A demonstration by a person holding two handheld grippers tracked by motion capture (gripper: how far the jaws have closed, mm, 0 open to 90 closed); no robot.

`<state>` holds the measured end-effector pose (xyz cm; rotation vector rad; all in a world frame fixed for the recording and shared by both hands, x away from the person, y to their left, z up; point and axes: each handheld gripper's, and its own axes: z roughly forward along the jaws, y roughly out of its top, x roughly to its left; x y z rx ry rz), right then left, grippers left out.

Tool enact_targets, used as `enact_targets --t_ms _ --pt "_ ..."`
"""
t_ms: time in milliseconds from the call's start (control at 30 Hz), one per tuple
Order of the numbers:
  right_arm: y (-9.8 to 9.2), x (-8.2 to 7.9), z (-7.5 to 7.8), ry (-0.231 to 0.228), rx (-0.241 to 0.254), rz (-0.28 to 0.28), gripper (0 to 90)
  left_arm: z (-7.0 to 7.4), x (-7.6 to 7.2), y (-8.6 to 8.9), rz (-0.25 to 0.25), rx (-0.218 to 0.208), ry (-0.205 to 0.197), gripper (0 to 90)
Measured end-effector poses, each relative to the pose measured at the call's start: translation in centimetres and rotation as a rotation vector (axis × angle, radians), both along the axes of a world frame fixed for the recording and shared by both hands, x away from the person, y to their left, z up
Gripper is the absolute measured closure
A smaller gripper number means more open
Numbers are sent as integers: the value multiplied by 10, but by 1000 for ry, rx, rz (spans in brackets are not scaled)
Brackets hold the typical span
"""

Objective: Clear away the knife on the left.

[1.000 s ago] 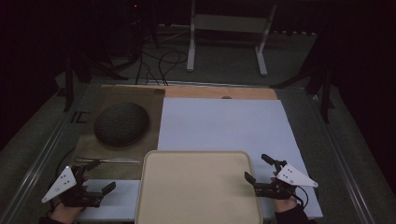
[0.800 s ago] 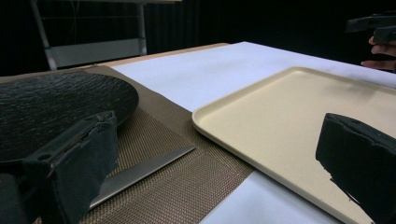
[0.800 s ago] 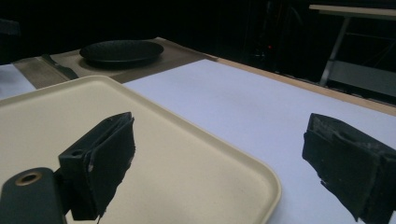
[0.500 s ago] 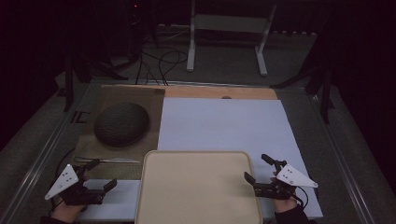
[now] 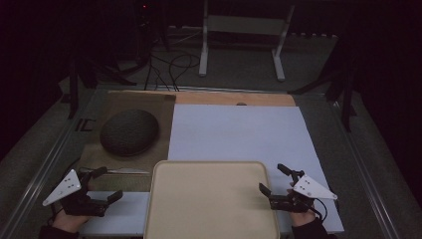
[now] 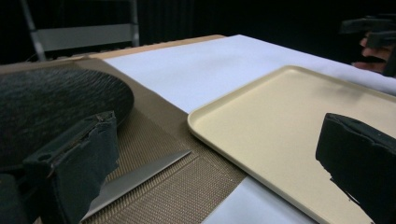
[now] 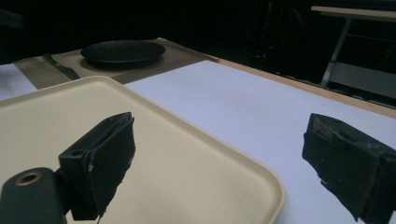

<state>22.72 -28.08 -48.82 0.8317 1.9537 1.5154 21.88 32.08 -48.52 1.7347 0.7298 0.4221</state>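
A cream tray [image 5: 214, 204] lies empty at the table's near edge, between my two grippers. My left gripper [image 5: 108, 183] stands open just left of it, holding nothing. In the left gripper view my left gripper [image 6: 219, 126] has its jaws set wide, with the tray's corner [image 6: 280, 116] and a knife blade [image 6: 140, 175] between them. My right gripper [image 5: 271, 178] is open beside the tray's right edge. In the right gripper view my right gripper [image 7: 219, 128] straddles the tray's rim [image 7: 261, 177] without touching it.
A dark round plate [image 5: 129, 132] rests on a brown woven mat [image 5: 124, 102] at the left, with a knife [image 5: 117, 171] along the mat's near edge. A white sheet [image 5: 239, 129] covers the middle and right of the table. A metal stand [image 5: 244, 30] is behind the table.
My left gripper has edged slightly forward toward the knife. The right gripper and the tray have stayed where they were.
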Motion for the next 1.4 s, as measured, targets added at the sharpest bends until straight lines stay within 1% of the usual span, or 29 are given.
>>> enact_targets --t_ms 67,167,267,333,367,433,500,533,567,600,633,667,733,767,800,867,900,1033,1067,1133,1167,1200,1233,1300,1333,1367,1400 --pt "1 0 0 -1 0 3 90 7 2 3 -10 9 -8 0" --pt "1 0 1 -3 -3 5 90 19 5 6 -24 54 -20 0" --pt "2 0 1 -4 -4 6 90 32 9 9 -37 85 -36 0" --pt "2 0 1 -5 -3 8 90 39 11 11 -45 115 -44 0" --pt "2 0 1 -5 -2 8 90 42 12 11 -50 134 -48 0" --pt "3 0 2 -3 -1 9 90 46 15 13 -62 156 -44 0" --pt "3 0 2 -4 -1 9 90 49 17 14 -70 174 -45 0" --pt "3 0 2 -4 -1 9 90 49 17 14 -70 174 -45 0" --pt "3 0 2 -4 0 8 90 52 19 15 -69 206 -51 0" --pt "3 0 2 -6 -2 8 90 54 20 16 -82 212 -49 0" --pt "3 0 2 -6 -1 8 90 55 21 16 -78 229 -57 0" --pt "3 0 2 -7 -2 10 90 57 22 17 -87 241 -50 0" --pt "3 1 1 -5 -2 10 90 61 25 17 -88 265 -47 0" --pt "3 1 1 -5 -2 11 90 63 26 18 -101 271 -42 0" --pt "4 1 2 -5 -2 12 90 65 27 19 -99 287 -49 0" --pt "4 1 2 -7 -5 13 90 70 30 20 -111 305 -42 0" --pt "4 1 2 -6 -4 14 90 73 31 20 -113 317 -48 0" --pt "5 1 2 -7 -5 18 90 81 37 21 -132 364 -42 0" --pt "5 1 2 -6 -6 18 90 83 39 21 -127 385 -42 0" --pt "5 1 2 -5 -6 18 90 85 42 21 -142 413 -31 0" --pt "6 1 2 -5 -6 19 90 86 44 20 -139 431 -31 0" --pt "6 1 2 -4 -7 18 90 87 46 20 -152 437 -16 0" --pt "6 1 2 -4 -6 18 90 87 47 19 -153 456 -16 0" --pt "6 1 1 -3 -5 21 90 88 50 17 -170 485 2 0" --pt "6 1 1 -1 -6 22 90 89 52 16 -171 503 2 0" --pt "7 1 1 -1 -7 25 90 89 54 16 -187 513 12 0" --pt "7 1 1 0 -8 25 90 89 56 15 -190 525 11 0"
